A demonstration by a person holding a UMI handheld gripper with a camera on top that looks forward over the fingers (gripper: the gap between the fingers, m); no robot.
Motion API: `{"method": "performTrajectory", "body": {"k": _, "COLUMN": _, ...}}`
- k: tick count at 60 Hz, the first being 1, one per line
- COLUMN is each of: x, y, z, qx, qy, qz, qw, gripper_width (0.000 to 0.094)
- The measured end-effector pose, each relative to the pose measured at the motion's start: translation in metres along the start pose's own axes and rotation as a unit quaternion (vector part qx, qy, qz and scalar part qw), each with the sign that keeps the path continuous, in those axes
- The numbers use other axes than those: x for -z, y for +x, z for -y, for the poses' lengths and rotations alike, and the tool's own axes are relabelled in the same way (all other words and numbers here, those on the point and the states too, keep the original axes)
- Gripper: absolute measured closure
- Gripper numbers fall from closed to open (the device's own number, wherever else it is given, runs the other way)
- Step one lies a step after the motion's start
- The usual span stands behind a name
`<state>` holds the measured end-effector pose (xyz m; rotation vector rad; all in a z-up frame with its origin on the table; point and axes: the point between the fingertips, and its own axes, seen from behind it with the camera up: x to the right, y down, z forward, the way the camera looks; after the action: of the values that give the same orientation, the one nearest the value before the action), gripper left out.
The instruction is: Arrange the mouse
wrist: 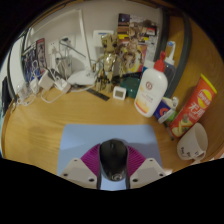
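Observation:
A black computer mouse (112, 156) sits between my gripper's two fingers, with the magenta pads (92, 158) pressing on both its sides. My gripper (112, 166) is shut on the mouse. It holds the mouse over the near part of a light blue mouse mat (82, 138) that lies on the wooden desk (50, 125). I cannot tell whether the mouse touches the mat.
A white bottle with an orange cap (150, 88) stands beyond on the right. Next to it are a red and yellow tube can (194, 104) and a white cup (193, 143). A small white cube (119, 93), cables (50, 82) and clutter (115, 58) line the back.

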<state>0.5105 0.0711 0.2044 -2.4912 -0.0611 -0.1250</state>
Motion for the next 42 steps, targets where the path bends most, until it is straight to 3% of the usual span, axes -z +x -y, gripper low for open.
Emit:
{"method": "performTrajectory", "body": {"k": 4, "x": 0.002, "y": -0.001, "z": 0.000, "qx": -0.019, "qy": 0.009, "qz": 0.004, "qw": 1.000, "gripper_width": 0.0586}}
{"method": "performTrajectory", "body": {"k": 15, "x": 0.000, "y": 0.003, "z": 0.000, "qx": -0.031, "qy": 0.008, "qz": 0.003, "qw": 0.999, "gripper_width": 0.0435}}
{"method": "performTrajectory", "body": {"k": 21, "x": 0.006, "y": 0.003, "z": -0.002, "qx": -0.008, "qy": -0.012, "qz": -0.002, "qw": 1.000, "gripper_width": 0.0186}}
{"method": "performTrajectory", "body": {"k": 25, "x": 0.015, "y": 0.001, "z": 0.004, "qx": 0.002, "qy": -0.011, "qz": -0.003, "qw": 1.000, "gripper_width": 0.0105}}
{"method": "performTrajectory", "body": {"k": 31, "x": 0.045, "y": -0.005, "z": 0.027, "qx": 0.007, "qy": -0.002, "qz": -0.014, "qw": 1.000, "gripper_width": 0.0093}}
{"method": "performTrajectory", "body": {"k": 42, "x": 0.130, "y": -0.032, "z": 0.097, "qx": -0.005, "qy": 0.058, "qz": -0.019, "qw": 0.998, "gripper_width": 0.0093}}
